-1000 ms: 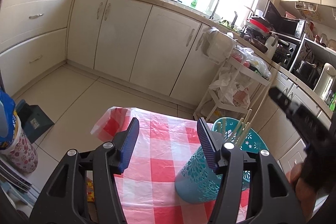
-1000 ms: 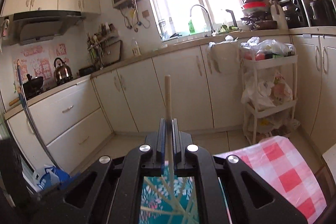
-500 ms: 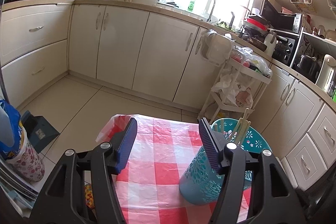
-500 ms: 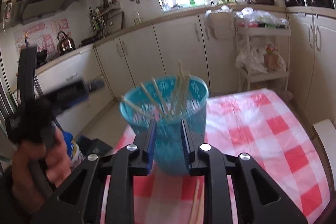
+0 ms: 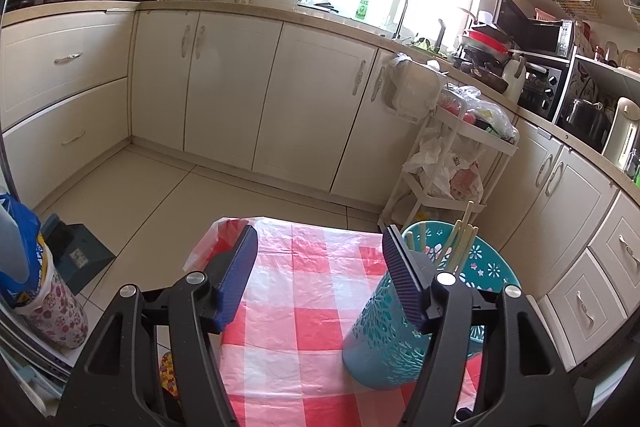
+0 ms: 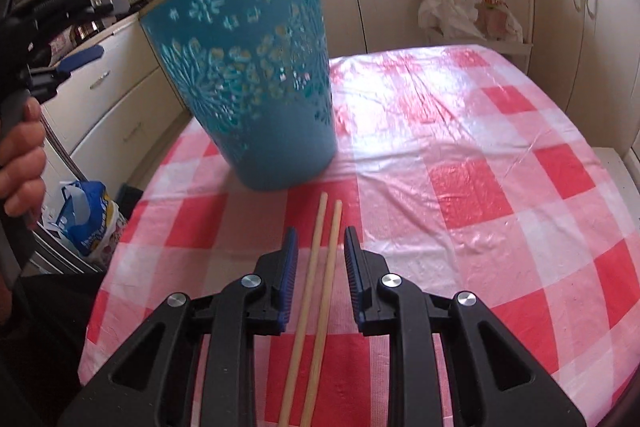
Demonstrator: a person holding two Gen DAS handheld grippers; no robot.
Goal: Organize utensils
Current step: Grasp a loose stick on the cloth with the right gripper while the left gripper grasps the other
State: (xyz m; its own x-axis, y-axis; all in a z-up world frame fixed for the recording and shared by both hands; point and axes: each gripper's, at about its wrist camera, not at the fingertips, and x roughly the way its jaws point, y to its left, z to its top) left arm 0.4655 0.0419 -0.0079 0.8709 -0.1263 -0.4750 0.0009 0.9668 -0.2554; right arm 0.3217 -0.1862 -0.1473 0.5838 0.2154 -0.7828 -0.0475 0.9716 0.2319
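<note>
The right gripper [image 6: 320,247], jaws slightly apart, straddled two chopsticks [image 6: 316,287] lying on the worktop [image 6: 480,155], seemingly poised to pinch them for the teal holder [image 6: 248,75]; the left gripper [image 5: 320,263] was opening, empty.

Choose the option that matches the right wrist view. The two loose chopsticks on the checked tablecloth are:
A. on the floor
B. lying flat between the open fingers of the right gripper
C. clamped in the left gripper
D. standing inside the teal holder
B: the two chopsticks lie flat on the tablecloth between the right gripper fingers, which do not press them.
</note>
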